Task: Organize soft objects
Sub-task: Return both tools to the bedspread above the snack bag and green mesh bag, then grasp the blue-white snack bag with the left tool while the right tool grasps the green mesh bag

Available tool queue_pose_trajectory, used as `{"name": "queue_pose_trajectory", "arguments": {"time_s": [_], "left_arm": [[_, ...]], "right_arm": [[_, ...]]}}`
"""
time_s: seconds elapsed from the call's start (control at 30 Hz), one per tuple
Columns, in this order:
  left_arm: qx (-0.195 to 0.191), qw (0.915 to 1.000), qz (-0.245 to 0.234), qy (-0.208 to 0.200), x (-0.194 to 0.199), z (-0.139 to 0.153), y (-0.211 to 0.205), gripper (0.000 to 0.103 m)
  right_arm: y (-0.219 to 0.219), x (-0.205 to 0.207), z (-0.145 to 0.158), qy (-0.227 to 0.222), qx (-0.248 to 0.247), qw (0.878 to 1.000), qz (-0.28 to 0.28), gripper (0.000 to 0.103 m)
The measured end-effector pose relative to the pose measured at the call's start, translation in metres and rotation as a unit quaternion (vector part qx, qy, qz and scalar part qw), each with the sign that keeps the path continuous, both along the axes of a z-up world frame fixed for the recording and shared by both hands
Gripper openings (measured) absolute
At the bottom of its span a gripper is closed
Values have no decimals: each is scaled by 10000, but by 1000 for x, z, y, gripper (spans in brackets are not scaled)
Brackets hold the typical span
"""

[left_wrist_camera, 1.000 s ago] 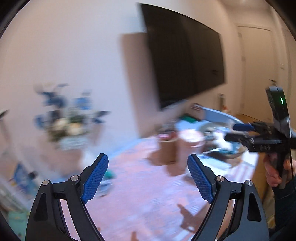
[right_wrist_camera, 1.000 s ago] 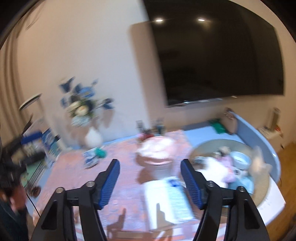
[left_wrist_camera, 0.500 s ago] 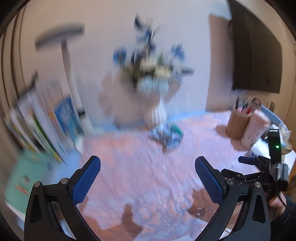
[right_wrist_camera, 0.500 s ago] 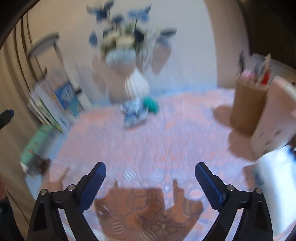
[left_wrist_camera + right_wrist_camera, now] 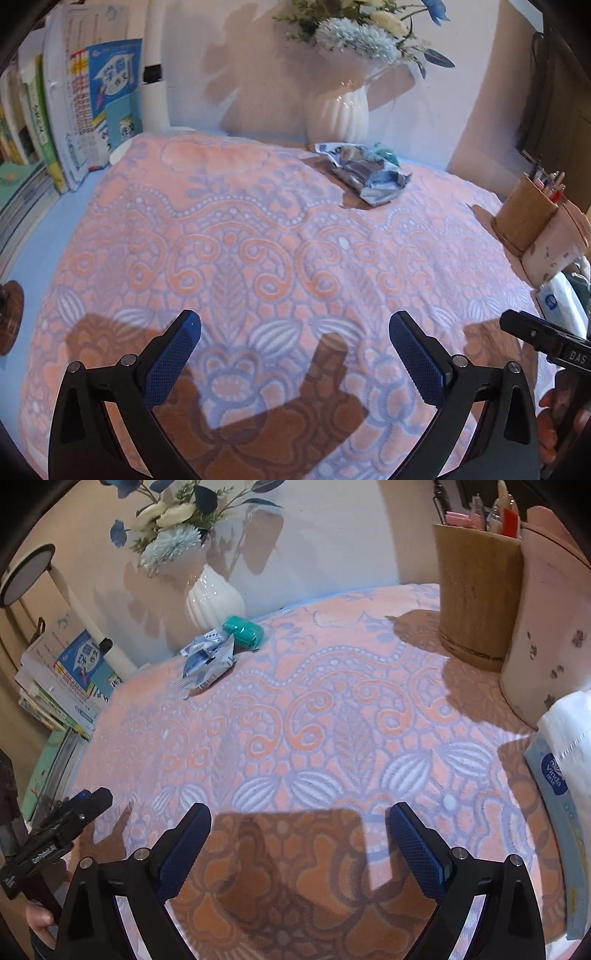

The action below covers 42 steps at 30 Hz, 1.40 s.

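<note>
Both the left gripper (image 5: 294,334) and right gripper (image 5: 298,827), jaws just widened and empty, are approaching the blanket (image 5: 258,236) ahead; next comes pinching it.

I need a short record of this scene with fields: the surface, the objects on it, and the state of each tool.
surface: pink patterned blanket
far edge: white vase with flowers
beside the vase: crumpled wrapper and teal object
right side: wooden pen holder, tissue pack
left side: stack of books
left tool: open, holds nothing
right tool: open, holds nothing
</note>
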State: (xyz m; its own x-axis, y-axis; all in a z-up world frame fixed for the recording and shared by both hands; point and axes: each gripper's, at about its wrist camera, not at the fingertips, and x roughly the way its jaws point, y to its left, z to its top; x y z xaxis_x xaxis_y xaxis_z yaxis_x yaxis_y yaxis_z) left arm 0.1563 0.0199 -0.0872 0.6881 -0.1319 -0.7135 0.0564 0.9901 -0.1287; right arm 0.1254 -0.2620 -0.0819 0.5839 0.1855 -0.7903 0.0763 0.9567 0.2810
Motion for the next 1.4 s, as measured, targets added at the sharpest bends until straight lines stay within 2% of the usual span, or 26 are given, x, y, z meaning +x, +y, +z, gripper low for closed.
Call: {"name": "queue_pose_trajectory", "arguments": {"time_s": [0.17,0.47,0.63,0.73,0.8,0.9,1.0,1.13,1.27,1.4], "left_arm": [[26,10000,-22,-68,-2,0,1,102],[-182,9998,-60,52,2,-2,6,102],[-268,9991,-77,323,-3,4,5,102],[-598,9969,-213,472,-3,23,3,102],[-817,9953,-310,428,5,44,0,102],[-896,9950,-401,186,28,72,-9,102],[-787,9963,-352,29,67,80,-22,102],[-977,9952,-64,60,128,60,-32,101],[-1310,9909,-23,322,170,28,-40,97],[-1345,9900,-2,415,185,0,-45,94]], "right_arm": [[10,3,1,77,-309,9995,41,98],[14,5,0,190,-499,9985,89,100],[21,8,5,593,-487,9968,226,100],[20,14,25,674,-229,9969,334,100],[20,23,45,539,-295,9975,362,100],[20,43,77,211,-373,9983,400,100],[17,71,94,76,-276,9989,376,100],[9,112,97,46,-172,9996,206,100],[1,160,78,274,534,9980,175,100],[0,200,45,541,1184,9914,163,100]]}}
